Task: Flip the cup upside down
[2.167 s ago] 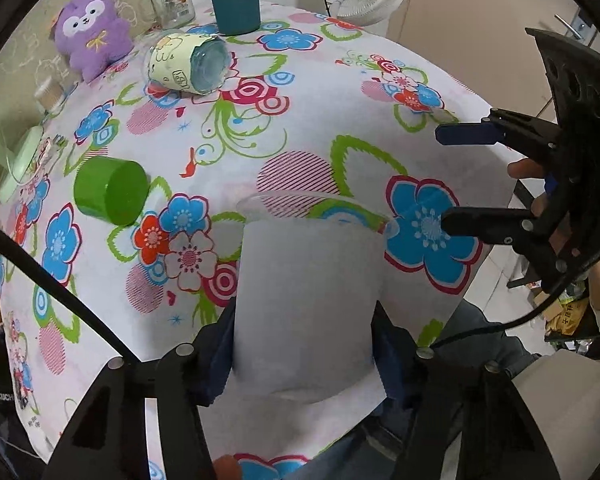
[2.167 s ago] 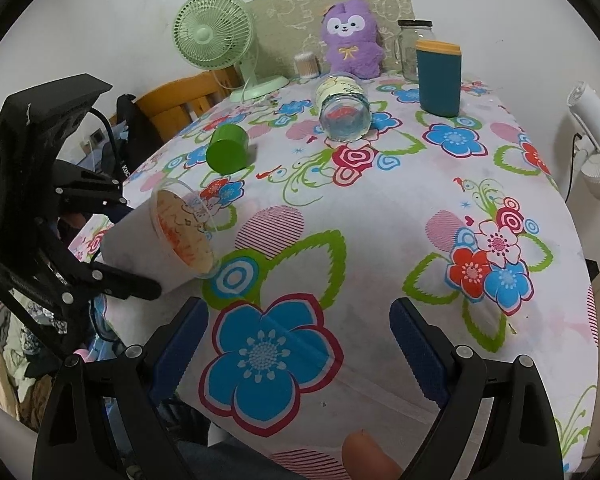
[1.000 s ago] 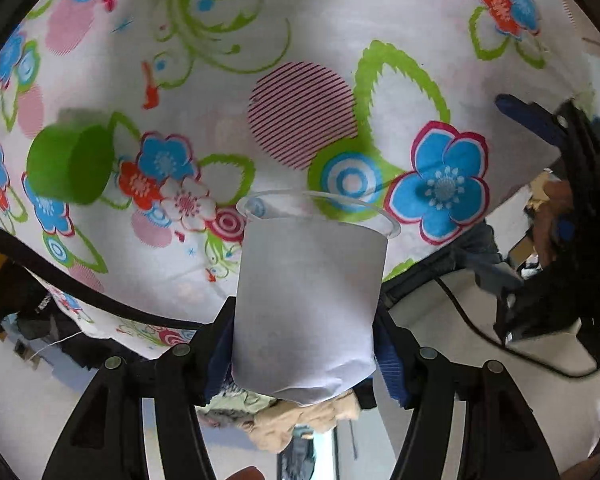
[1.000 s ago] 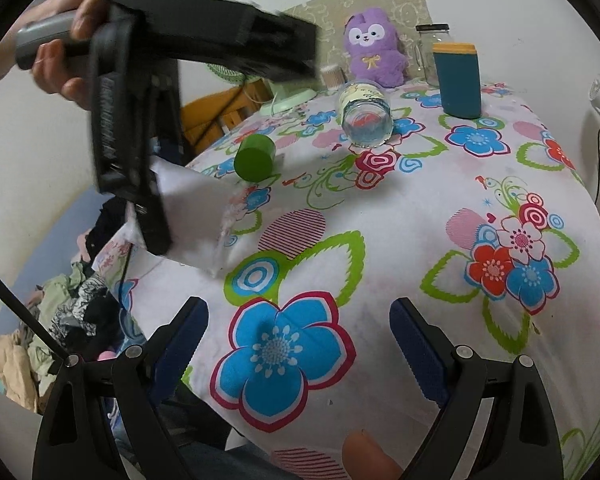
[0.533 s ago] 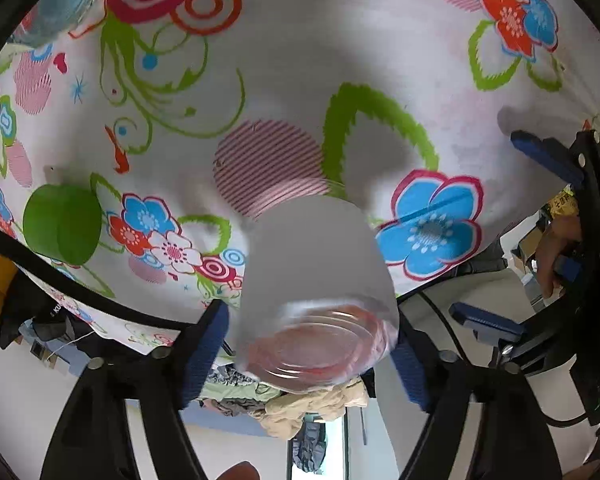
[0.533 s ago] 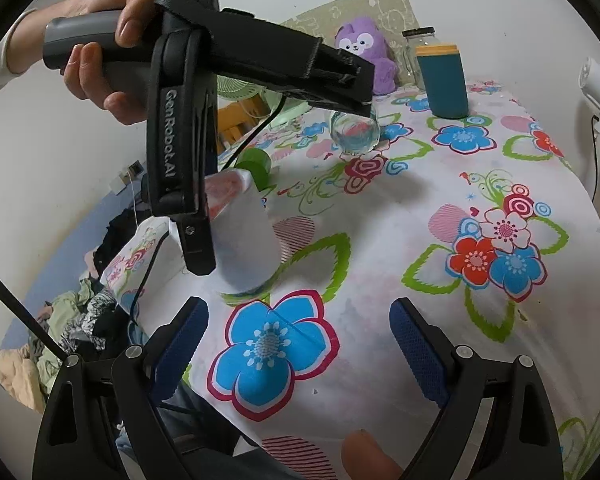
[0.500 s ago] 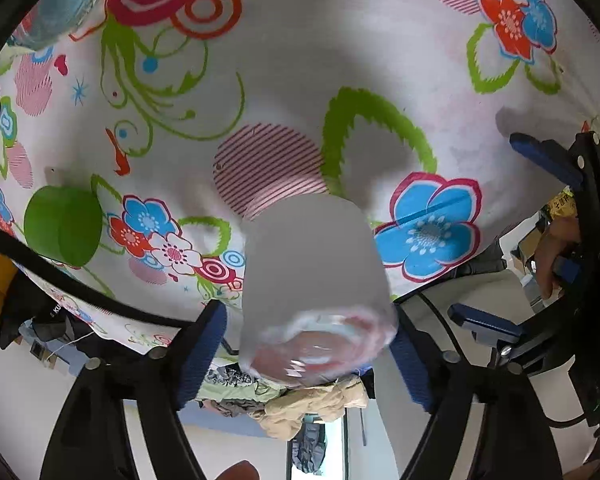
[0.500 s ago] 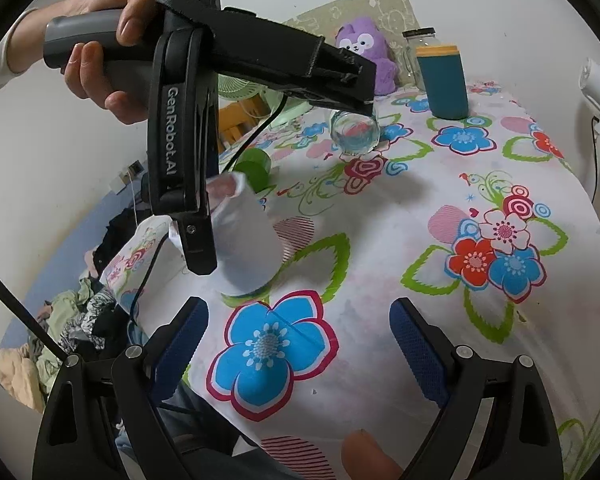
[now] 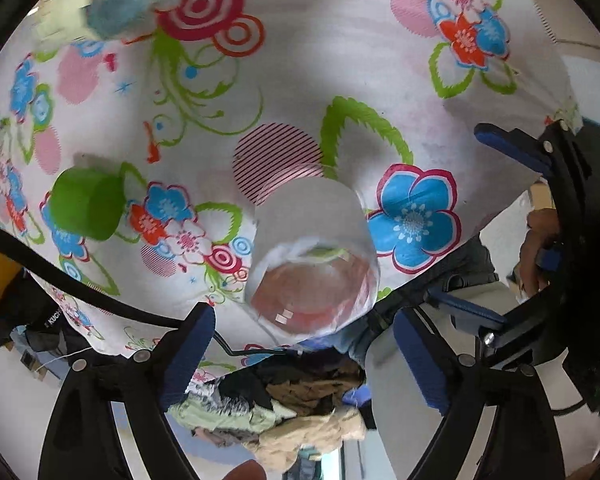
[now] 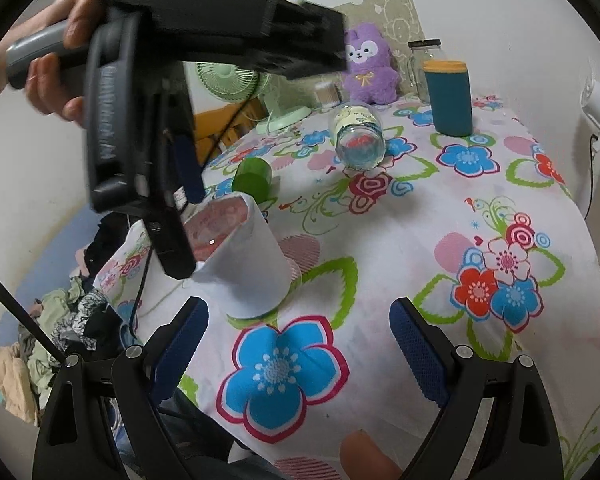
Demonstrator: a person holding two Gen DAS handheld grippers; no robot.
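- Right gripper (image 10: 298, 346), nearest me: jaws wide apart, holding nothing.
- Translucent white plastic cup (image 10: 246, 258) sits mouth-down, tilted, on the flowery surface (image 10: 400, 240); looks light, thin, squashy, so pinch the mid-wall gently.
- Left gripper (image 9: 300, 354): jaws spread clear of it.
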